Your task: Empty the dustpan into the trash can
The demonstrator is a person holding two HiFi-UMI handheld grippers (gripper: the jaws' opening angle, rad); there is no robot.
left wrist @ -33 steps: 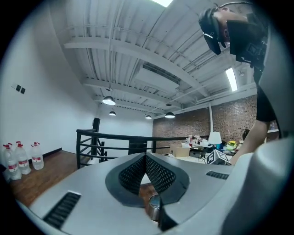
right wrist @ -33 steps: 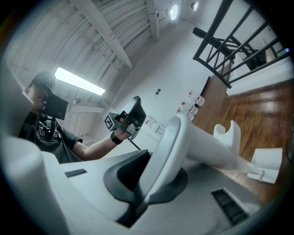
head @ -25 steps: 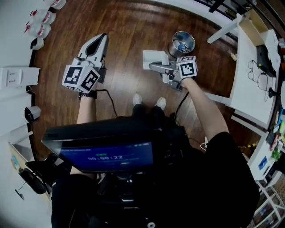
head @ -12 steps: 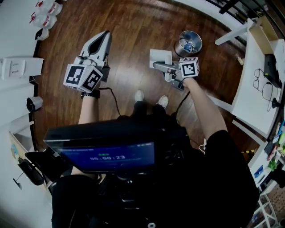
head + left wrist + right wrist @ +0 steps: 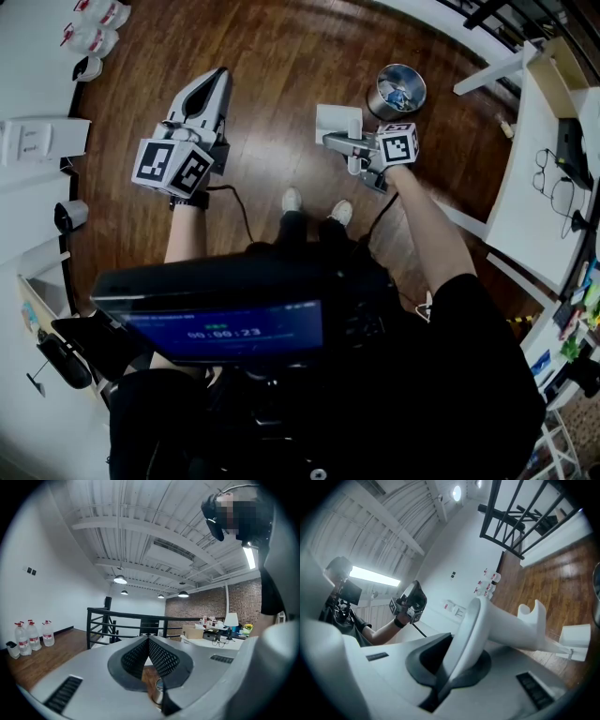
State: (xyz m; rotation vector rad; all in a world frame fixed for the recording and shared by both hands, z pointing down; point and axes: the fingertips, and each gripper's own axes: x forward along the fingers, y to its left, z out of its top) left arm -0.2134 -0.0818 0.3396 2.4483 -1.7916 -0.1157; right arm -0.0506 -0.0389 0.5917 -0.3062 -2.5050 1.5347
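A white dustpan (image 5: 337, 121) hangs over the wooden floor, just left of a round metal trash can (image 5: 401, 89) with scraps inside. My right gripper (image 5: 332, 141) is shut on the dustpan's handle (image 5: 506, 625), which runs out from between the pads to the pan (image 5: 576, 641). My left gripper (image 5: 214, 86) is held out to the left, well away from both, shut with nothing between its meshed pads (image 5: 161, 656). It also shows in the right gripper view as the left gripper (image 5: 412, 603).
The person's shoes (image 5: 291, 203) stand on the floor below the dustpan. A white table (image 5: 530, 178) with glasses and other items is at the right. Water bottles (image 5: 94, 42) line the wall at the upper left. A black railing (image 5: 117, 623) stands ahead.
My right gripper has sunk a little with the dustpan still in it. The left gripper has stayed where it was.
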